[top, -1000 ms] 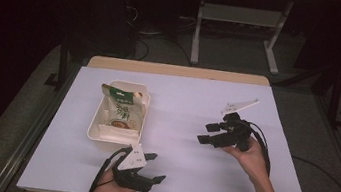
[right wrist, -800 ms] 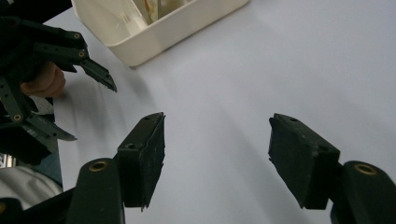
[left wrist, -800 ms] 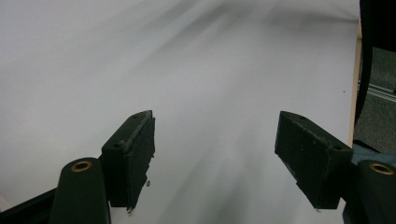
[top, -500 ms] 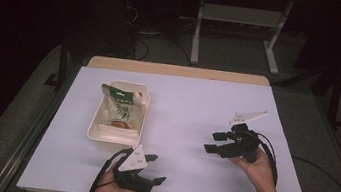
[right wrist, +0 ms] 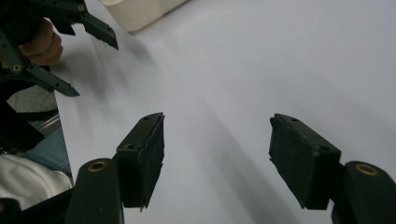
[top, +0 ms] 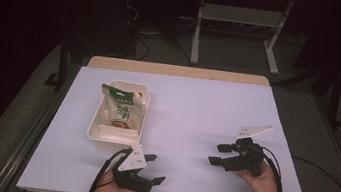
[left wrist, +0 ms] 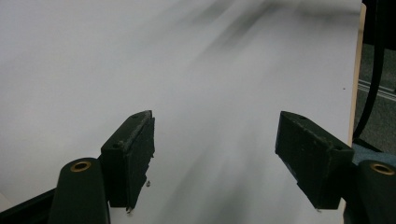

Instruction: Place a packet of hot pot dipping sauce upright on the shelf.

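— Looking down from the high view, what lies on the table (top: 197, 72)?

— One wooden top with a pale edge, covered by one smooth white sheet (top: 196, 115), matte and flat. On its left part sits one cream tray (top: 98, 127), a rounded rectangle with low walls, plastic by its look.

— Anything in the tray?

— One green and white packet (top: 124, 107), glossy and crinkled, leaning across the far end and over the right wall. It carries print and a picture near its lower end, but the writing is too small to read. I can make out no brand.

— And the grippers?

— Two, both black and hard-edged, each with a grey three-cornered plate on top and a black cable. The left gripper (top: 153, 169) rests at the near edge, just in front of the tray but apart from it. In the left gripper view its two blocky, rough-faced jaws stand wide apart over bare white sheet, nothing between them.

— The right one?

— The right gripper (top: 220, 154) is held low over the sheet at the right, pointing left, well apart from the tray. In the right gripper view its jaws are spread wide too, empty, with brass-coloured rivets at the base. A corner of the tray and the left gripper (right wrist: 70, 51) show at the top left there.
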Available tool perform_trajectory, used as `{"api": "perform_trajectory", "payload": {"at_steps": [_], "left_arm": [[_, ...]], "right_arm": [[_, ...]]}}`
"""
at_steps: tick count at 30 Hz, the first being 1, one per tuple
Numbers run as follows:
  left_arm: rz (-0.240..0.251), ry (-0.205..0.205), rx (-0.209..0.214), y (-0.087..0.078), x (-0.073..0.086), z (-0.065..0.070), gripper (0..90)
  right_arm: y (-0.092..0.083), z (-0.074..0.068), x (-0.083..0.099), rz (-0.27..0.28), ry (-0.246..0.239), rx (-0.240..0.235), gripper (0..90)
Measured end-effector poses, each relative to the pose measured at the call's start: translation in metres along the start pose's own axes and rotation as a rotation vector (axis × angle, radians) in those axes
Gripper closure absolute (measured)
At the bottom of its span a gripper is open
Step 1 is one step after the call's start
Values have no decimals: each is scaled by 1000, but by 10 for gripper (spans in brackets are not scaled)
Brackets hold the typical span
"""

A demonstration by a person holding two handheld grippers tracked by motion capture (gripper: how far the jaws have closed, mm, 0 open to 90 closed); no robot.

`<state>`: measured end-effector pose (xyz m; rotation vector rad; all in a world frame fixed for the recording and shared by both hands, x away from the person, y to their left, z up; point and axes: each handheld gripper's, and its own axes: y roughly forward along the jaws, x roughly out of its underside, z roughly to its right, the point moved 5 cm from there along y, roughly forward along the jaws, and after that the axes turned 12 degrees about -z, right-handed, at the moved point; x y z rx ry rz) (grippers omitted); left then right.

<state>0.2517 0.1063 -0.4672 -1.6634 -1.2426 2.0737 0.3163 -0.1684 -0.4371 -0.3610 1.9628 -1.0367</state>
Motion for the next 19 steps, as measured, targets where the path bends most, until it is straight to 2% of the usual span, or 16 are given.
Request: {"api": "perform_trajectory", "payload": {"at_steps": [7, 19], "left_arm": [[-3, -2, 17, 2, 0, 2, 275], [-4, -21, 29, 2, 4, 0, 270]], "right_arm": [[1, -3, 15, -1, 7, 8, 343], [-2, -12, 44, 9, 6, 59, 327]]}}
